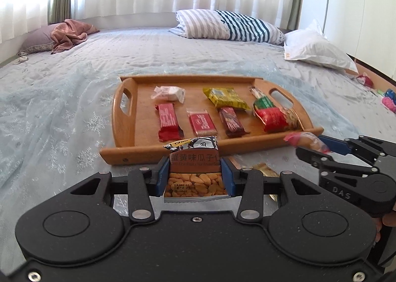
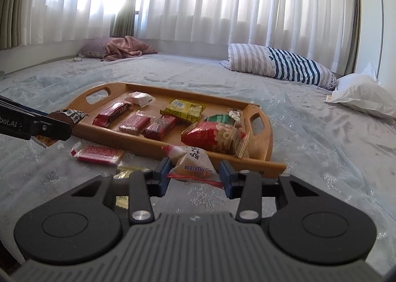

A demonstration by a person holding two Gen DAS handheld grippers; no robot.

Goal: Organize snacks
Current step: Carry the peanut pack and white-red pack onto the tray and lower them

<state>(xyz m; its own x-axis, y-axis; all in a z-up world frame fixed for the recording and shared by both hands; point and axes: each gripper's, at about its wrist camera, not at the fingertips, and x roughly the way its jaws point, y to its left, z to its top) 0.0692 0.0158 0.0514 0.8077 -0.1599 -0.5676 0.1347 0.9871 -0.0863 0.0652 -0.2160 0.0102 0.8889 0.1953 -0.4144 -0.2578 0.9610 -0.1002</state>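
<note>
Left gripper (image 1: pixel 195 175) first: we've got its blue pads clamped on both sides of a seed packet (image 1: pixel 194 170), held upright just short of the tray's (image 1: pixel 128 130) near rim. Over on the right gripper (image 2: pixel 195 175), we see the jaws drawn in narrow around a small pastry in clear wrap (image 2: pixel 191 164); the pads sit at its sides, and it's lifted just before the tray's near right corner. Inside the tray we count a white sweet (image 1: pixel 169 93) at the far side, a yellow pack (image 1: pixel 224 97), a red bar (image 1: pixel 169 121), a pink biscuit (image 1: pixel 203 124), a dark bar (image 1: pixel 231 122), and a red and green bag (image 1: pixel 271 113) by the right handle. On the bedspread (image 2: pixel 321 148) beside the tray's near rim, we've got a pink wafer pack (image 2: pixel 96 154) lying flat, a gold wrapper (image 2: pixel 126 170) next to it.
</note>
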